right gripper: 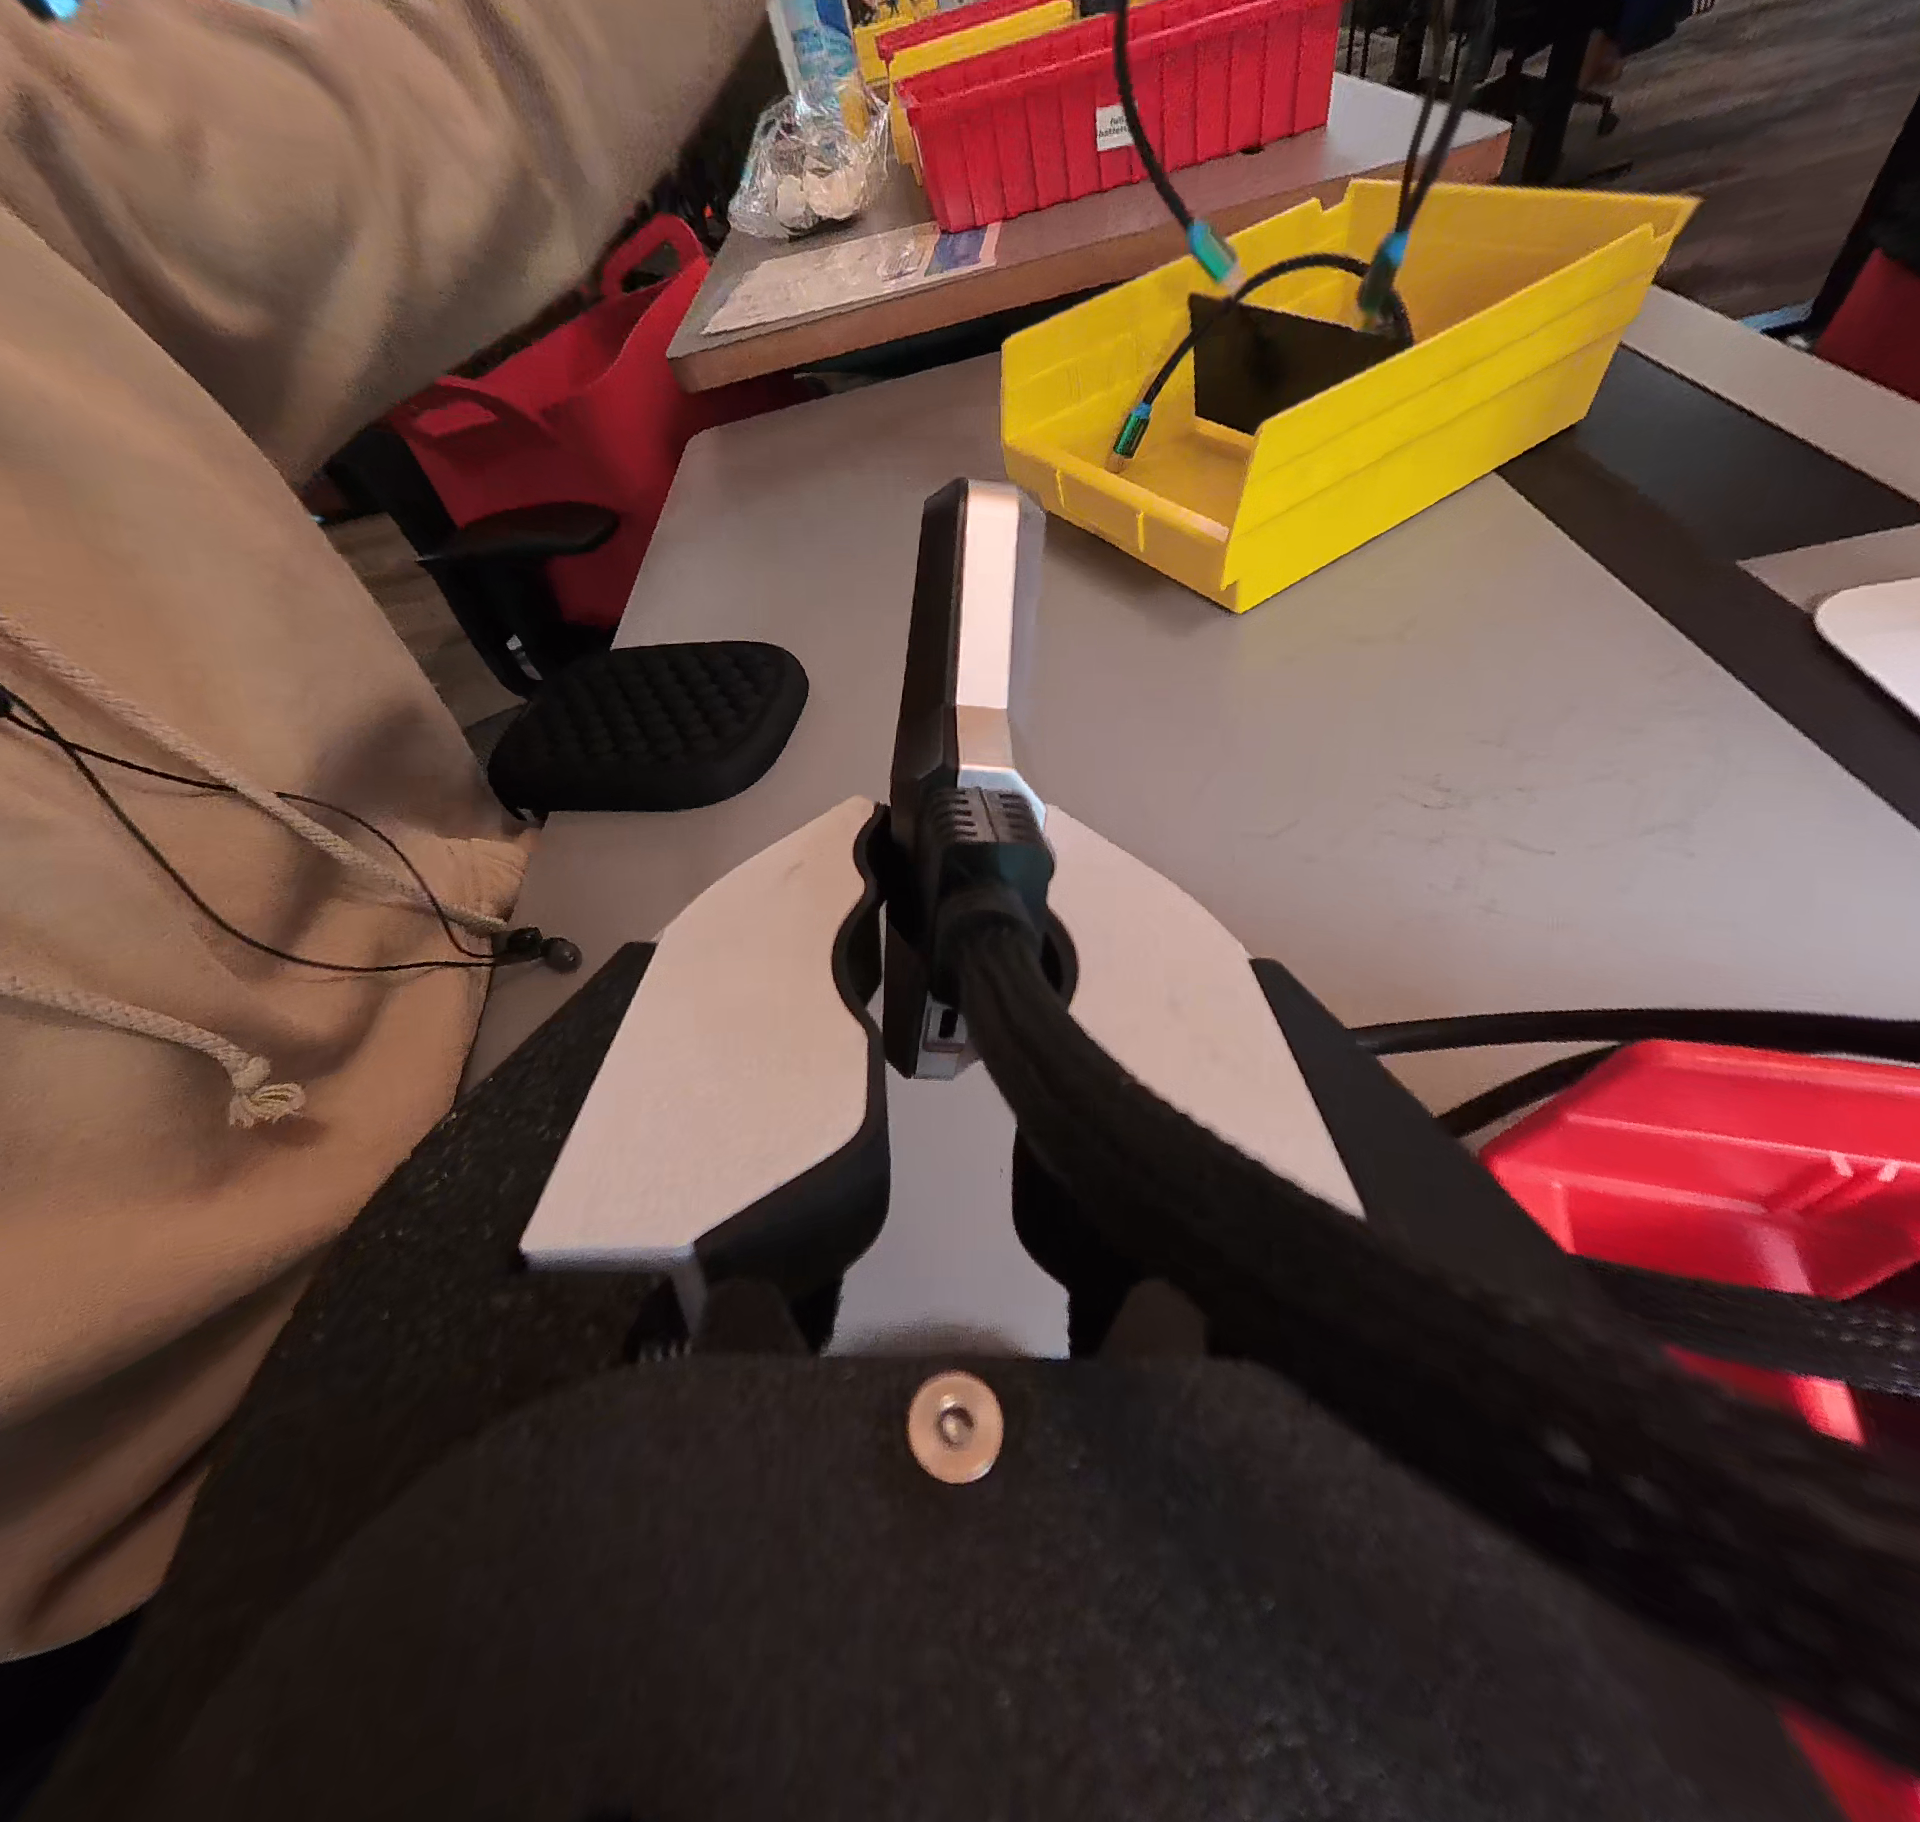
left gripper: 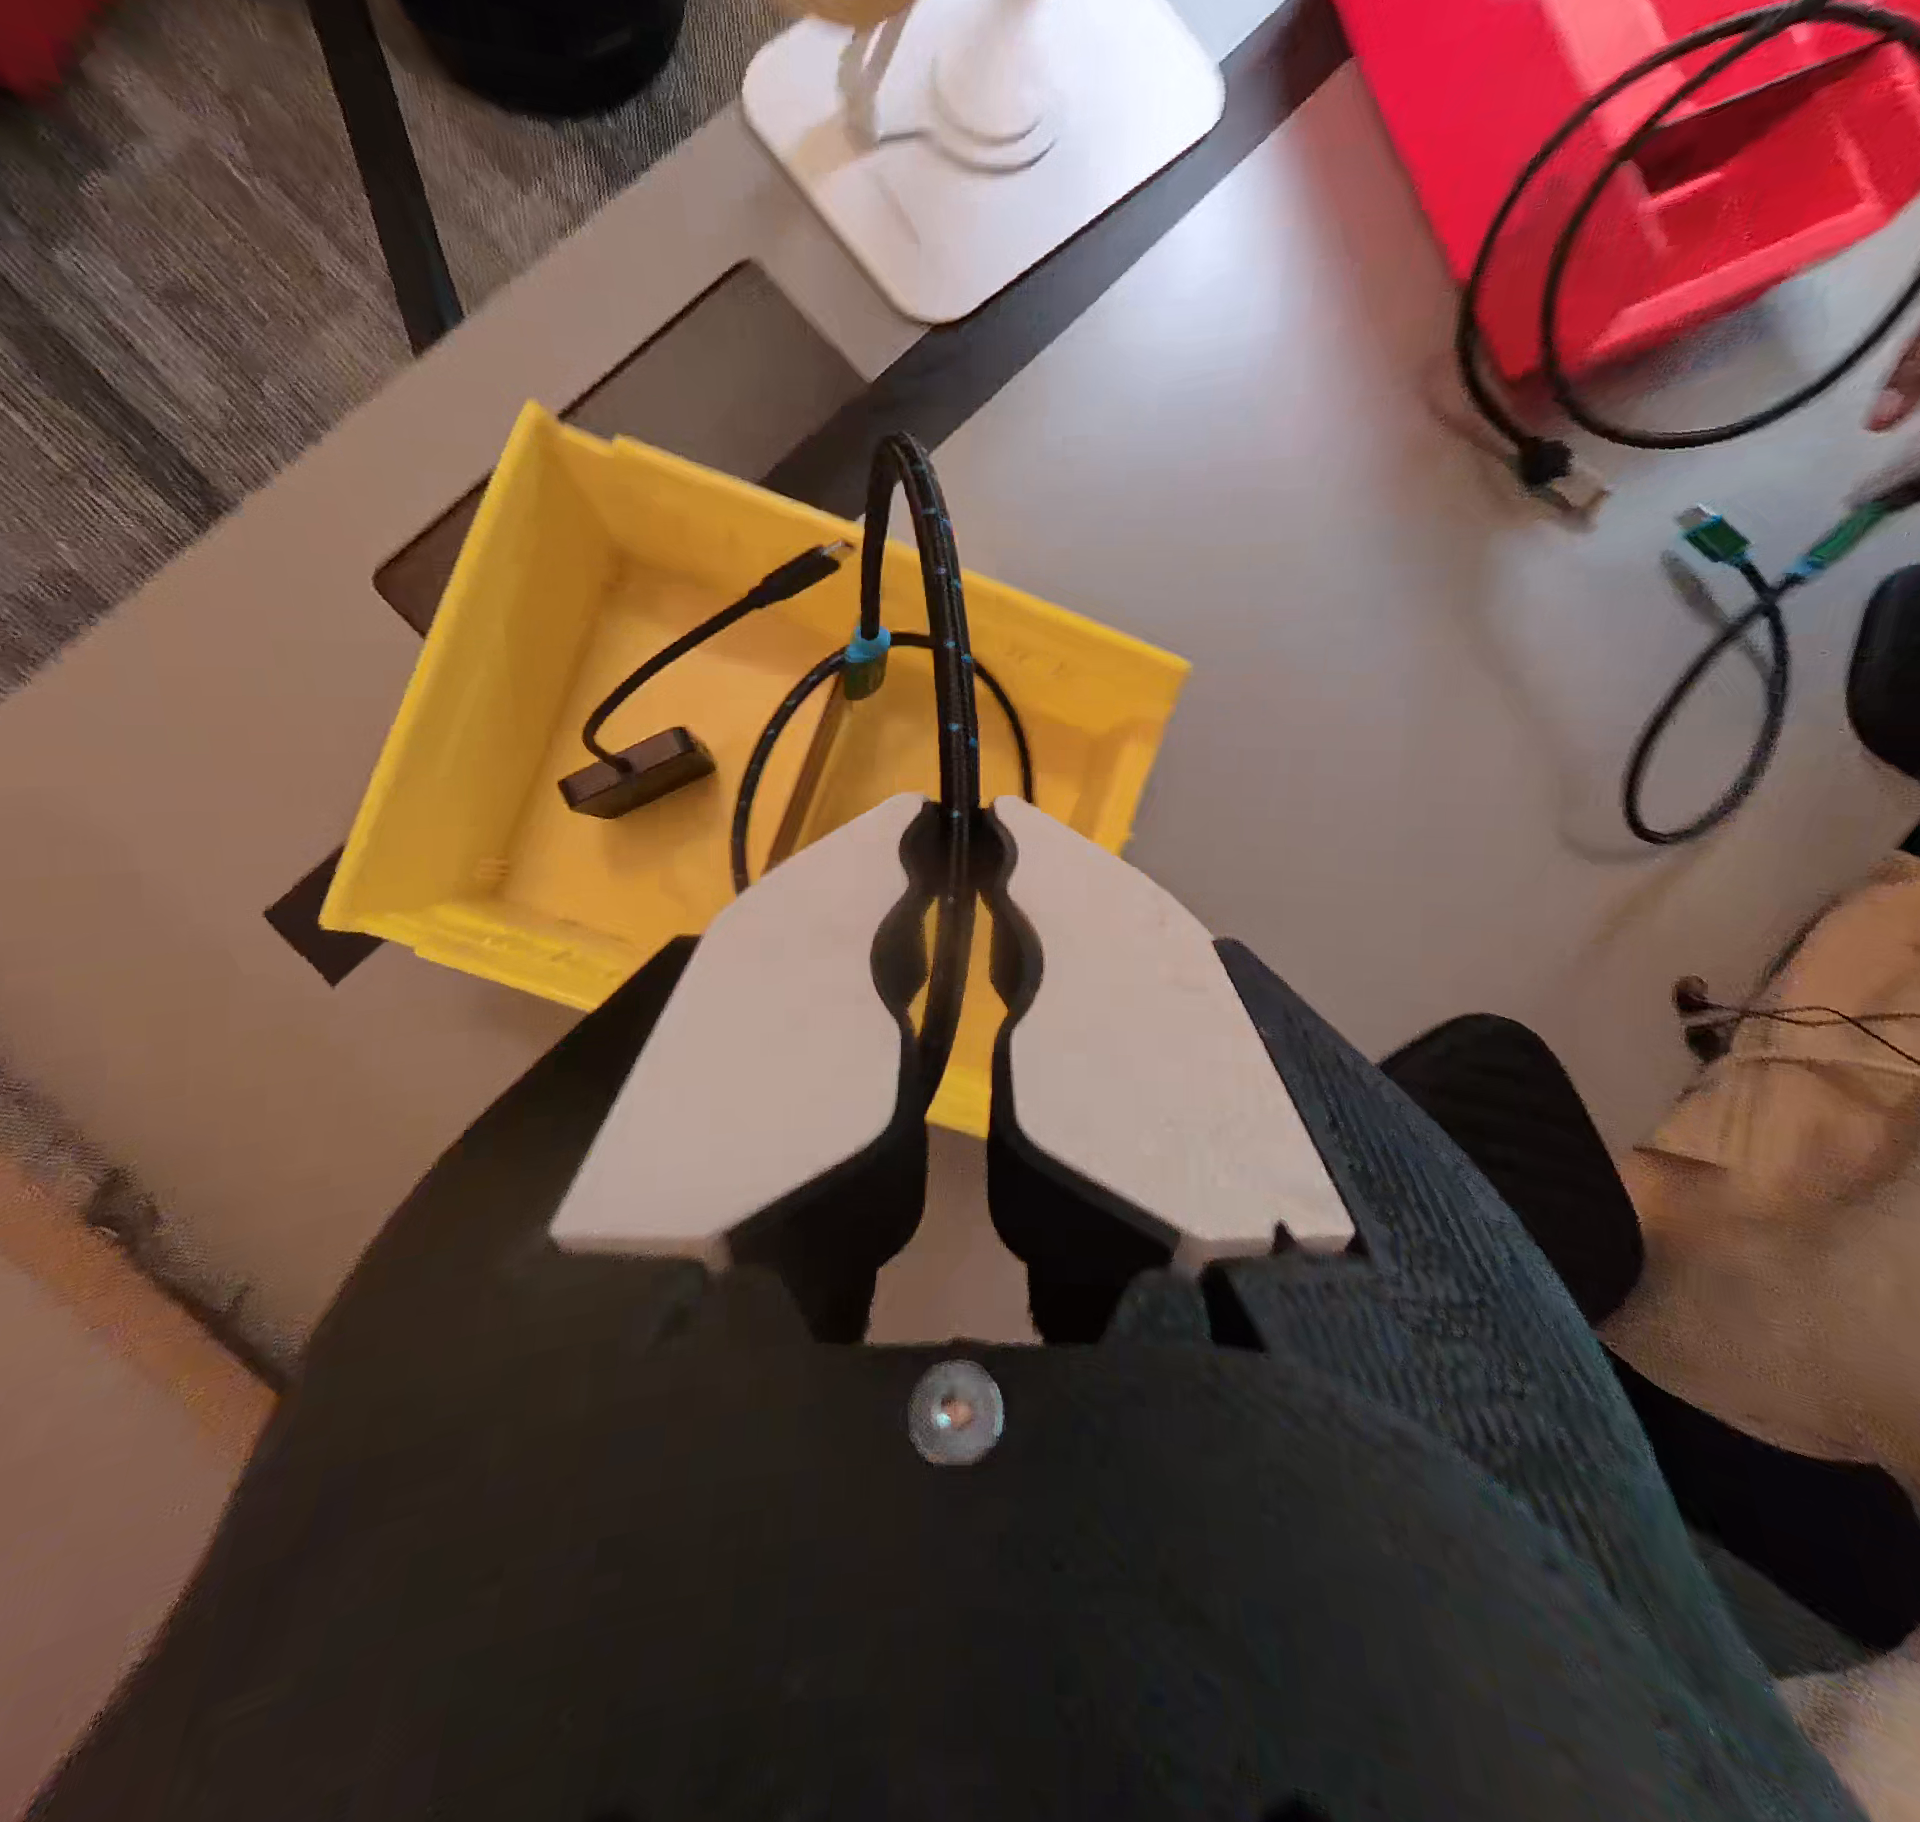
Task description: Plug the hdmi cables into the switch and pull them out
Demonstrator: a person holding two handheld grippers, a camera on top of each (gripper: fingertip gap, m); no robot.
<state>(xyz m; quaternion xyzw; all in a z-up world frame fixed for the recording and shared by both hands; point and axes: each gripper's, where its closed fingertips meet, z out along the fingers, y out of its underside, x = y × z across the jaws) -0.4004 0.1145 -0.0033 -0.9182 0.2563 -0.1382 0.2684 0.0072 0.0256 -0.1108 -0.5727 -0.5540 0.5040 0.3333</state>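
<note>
We judge the task to be somewhere in its middle. Our right hand-held gripper is clamped on the switch, a slim black and silver box held on edge above the bench, and one thick black cable appears seated in its near end, its moulded plug pressed between the fingers. Our left hand-held gripper is closed on a braided cable that loops up over the yellow bin, its blue-collared plug dangling down into the bin. So one connection looks made, and this braided cable is, as far as we can tell, not in the switch. Whether any pulling out has been done we cannot tell. The left wrist view alone shows the bin's floor, where a small black adapter with a short lead lies, and further loose cables on the bench beside a red bin. The right wrist view alone shows the switch itself, and the cable ends hanging over the bin from the side.
</note>
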